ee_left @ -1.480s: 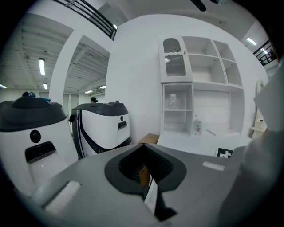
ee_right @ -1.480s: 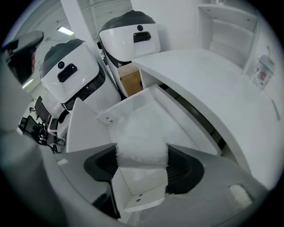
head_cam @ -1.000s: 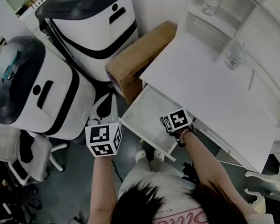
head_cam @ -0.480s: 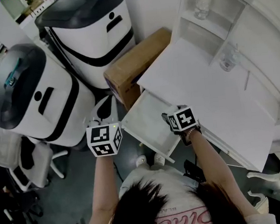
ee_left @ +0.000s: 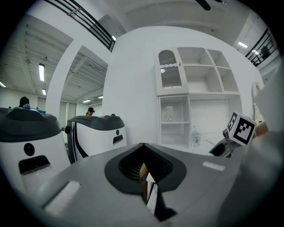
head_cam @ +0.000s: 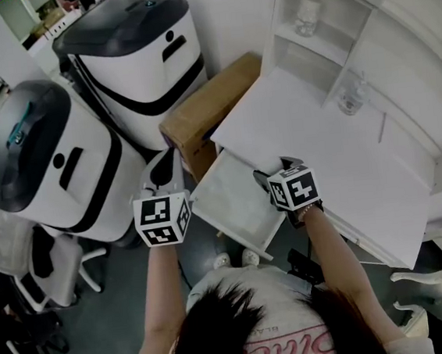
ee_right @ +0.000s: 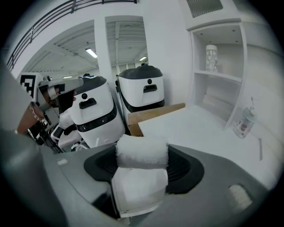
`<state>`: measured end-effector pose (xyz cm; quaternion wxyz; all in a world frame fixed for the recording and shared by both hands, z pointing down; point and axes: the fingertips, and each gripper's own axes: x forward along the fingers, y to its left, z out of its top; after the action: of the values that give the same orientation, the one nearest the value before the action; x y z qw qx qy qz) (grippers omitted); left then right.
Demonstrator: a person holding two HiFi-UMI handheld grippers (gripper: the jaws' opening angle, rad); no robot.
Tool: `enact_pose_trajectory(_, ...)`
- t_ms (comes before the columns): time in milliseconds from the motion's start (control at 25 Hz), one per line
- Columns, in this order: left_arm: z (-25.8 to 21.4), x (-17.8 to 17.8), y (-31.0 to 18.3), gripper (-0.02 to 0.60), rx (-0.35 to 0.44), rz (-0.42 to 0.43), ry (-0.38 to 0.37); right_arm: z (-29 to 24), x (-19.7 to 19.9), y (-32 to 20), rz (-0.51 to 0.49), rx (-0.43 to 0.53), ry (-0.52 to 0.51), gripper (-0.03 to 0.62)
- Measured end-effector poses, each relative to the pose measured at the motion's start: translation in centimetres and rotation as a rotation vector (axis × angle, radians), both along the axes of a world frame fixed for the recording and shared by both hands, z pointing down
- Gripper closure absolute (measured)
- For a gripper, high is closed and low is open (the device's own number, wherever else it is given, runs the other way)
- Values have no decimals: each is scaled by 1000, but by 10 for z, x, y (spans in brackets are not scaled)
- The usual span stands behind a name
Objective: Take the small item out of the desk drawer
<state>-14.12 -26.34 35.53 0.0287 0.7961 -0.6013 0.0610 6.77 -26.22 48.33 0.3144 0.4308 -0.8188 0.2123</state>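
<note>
In the right gripper view, my right gripper (ee_right: 141, 175) is shut on a small white roll (ee_right: 142, 153) with a white block under it, held in the air before the white desk top (ee_right: 195, 124). In the head view the right gripper (head_cam: 274, 171) hovers at the right corner of the open, pale drawer (head_cam: 227, 195), next to the desk's front edge (head_cam: 336, 152); the roll is hidden there. My left gripper (head_cam: 170, 155) hangs left of the drawer. Its jaws (ee_left: 148, 195) stand shut with nothing between them.
Two large white-and-black machines (head_cam: 137, 55) (head_cam: 38, 152) stand to the left. A cardboard box (head_cam: 206, 107) leans between them and the desk. A shelf unit holds a jar (head_cam: 306, 14); a clear bottle (head_cam: 351, 94) stands on the desk. Office chairs (head_cam: 49, 261) crowd the floor at left.
My right gripper has drifted a little to the right, from the drawer's near corner toward the desk edge. The left gripper stays beside the drawer.
</note>
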Motion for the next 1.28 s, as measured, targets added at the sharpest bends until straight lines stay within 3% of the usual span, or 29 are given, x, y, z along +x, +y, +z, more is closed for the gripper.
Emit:
enact_pose_trajectory(400, -26, 1, -1, 568, 71, 13, -1, -60, -2, -3, 25, 162, -58, 301)
enact_pose_trajectory(1280, -78, -5, 0, 568, 216, 21, 8, -182, 24, -7, 122, 650, -142, 301)
